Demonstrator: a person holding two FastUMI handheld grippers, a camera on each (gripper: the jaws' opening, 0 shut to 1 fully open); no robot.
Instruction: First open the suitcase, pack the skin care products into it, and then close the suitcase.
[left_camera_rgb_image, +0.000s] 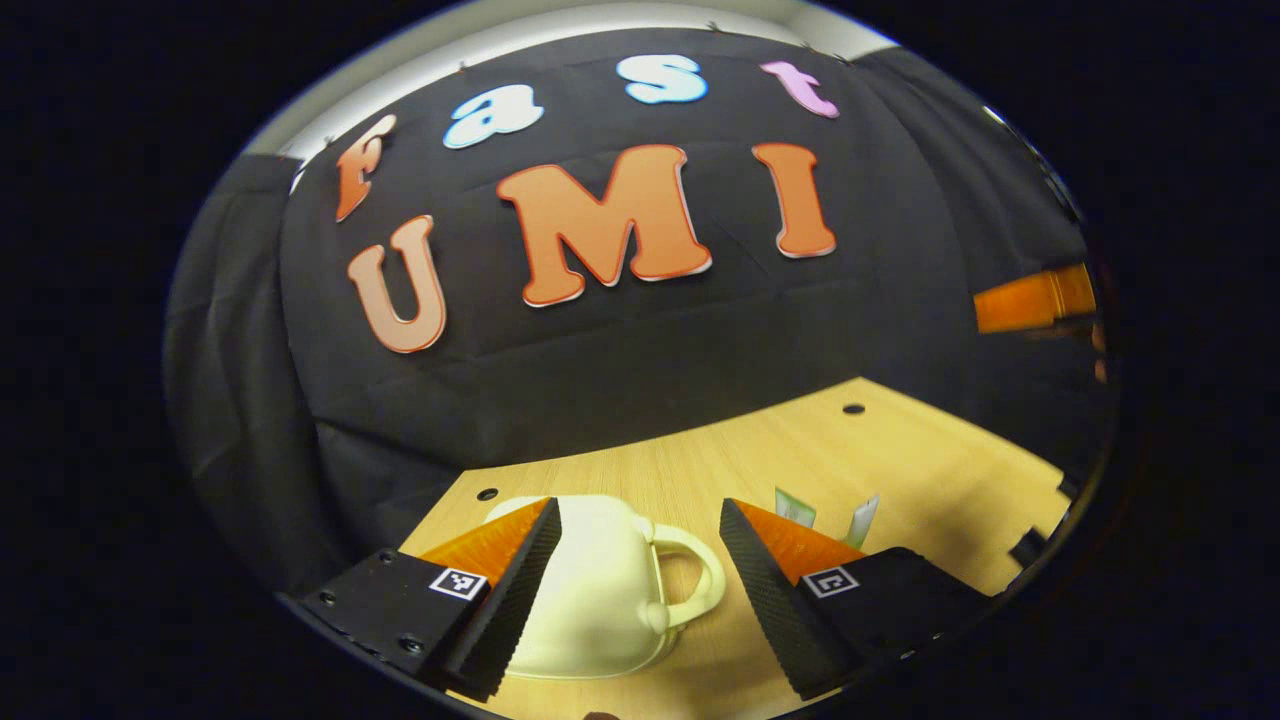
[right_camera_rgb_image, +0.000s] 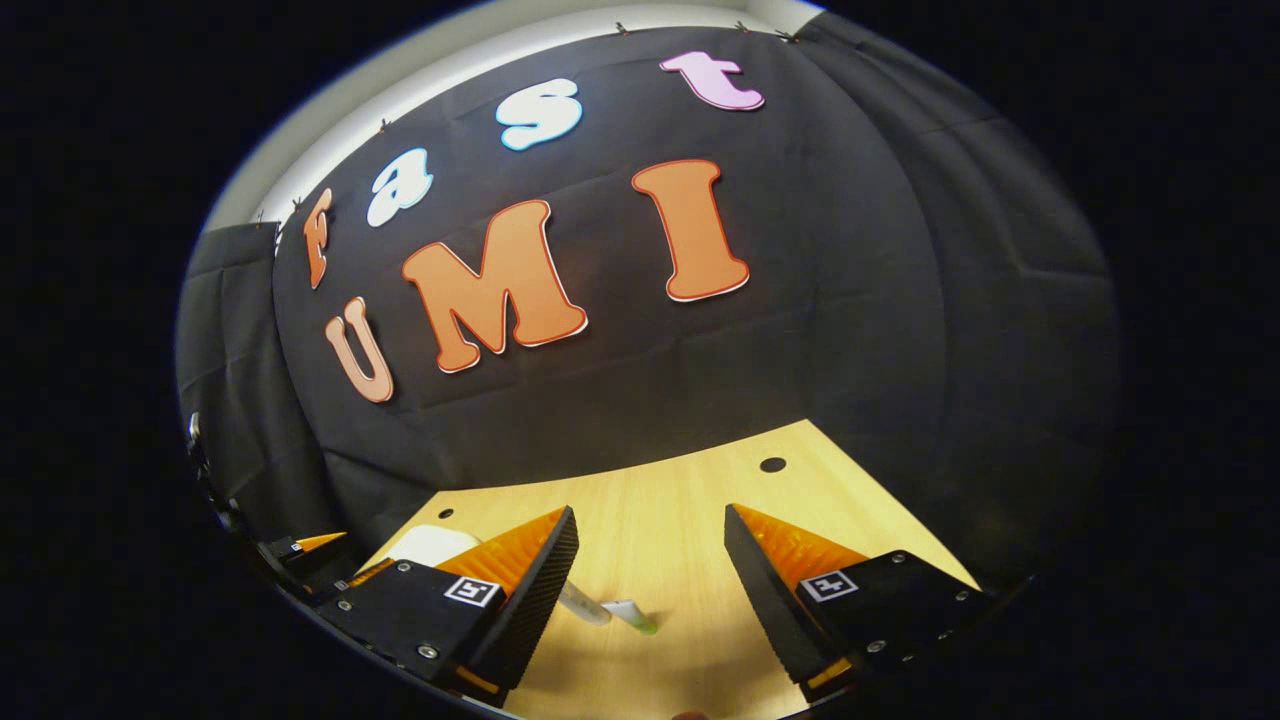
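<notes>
Fingers of both the left gripper (left_camera_rgb_image: 635, 560) and right gripper (right_camera_rgb_image: 650, 565) hung apart, empty, above the closed cream hard-shell suitcase (left_camera_rgb_image: 600, 590) and unpacked skin-care tubes (right_camera_rgb_image: 630, 612) on the wooden tabletop (right_camera_rgb_image: 680, 500), nothing begun.

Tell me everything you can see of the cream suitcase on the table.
The suitcase is small, cream-coloured and glossy, like hard plastic, with rounded corners. A looped carry handle of the same colour sticks out from its right side. It lies flat on the wooden table and looks closed. It sits below and between the open fingers of the left tool, which do not touch it. Its far corner also peeks out in the right gripper view.
</notes>
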